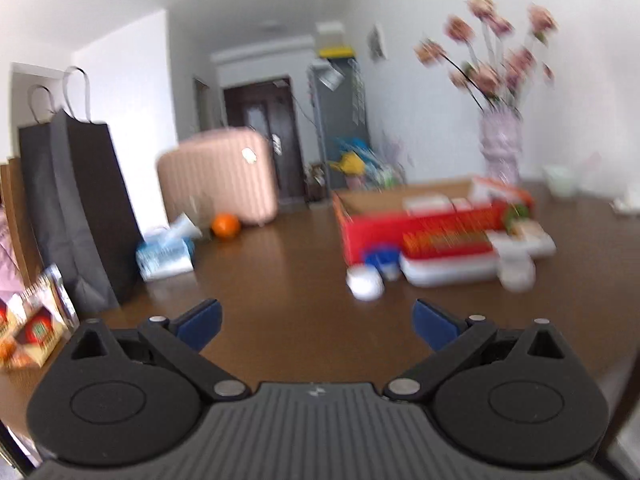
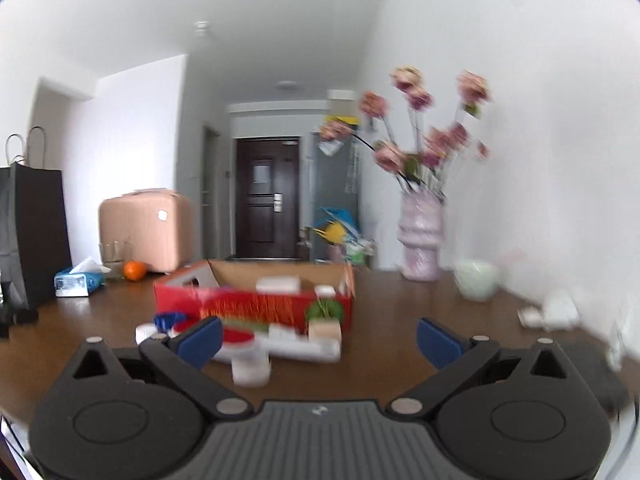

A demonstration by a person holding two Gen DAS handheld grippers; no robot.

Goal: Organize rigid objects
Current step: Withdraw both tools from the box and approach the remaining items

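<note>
The brown table [image 2: 392, 320] fills the lower half of both views, and on it stands an open red cardboard box [image 2: 256, 304] with some small packs inside. In front of this box lies a group of loose small things: a flat white tray [image 2: 304, 346], a white container [image 2: 250, 368], a blue object [image 2: 170, 320] and a round white lid-like piece [image 1: 365, 282]. All are blurred, so I cannot name them exactly.

In the right wrist view this group lies straight ahead and a little to the left of the right gripper [image 2: 318, 338], very near to its tips; the tray's long axis runs across the view. For the left gripper [image 1: 316, 326] the same group is ahead but to the right and further away, so I judge the right hand the nearer one.

Both grippers point almost level, slightly downward over the table. Both have the blue pads spread wide, with nothing between them and nothing held
</note>
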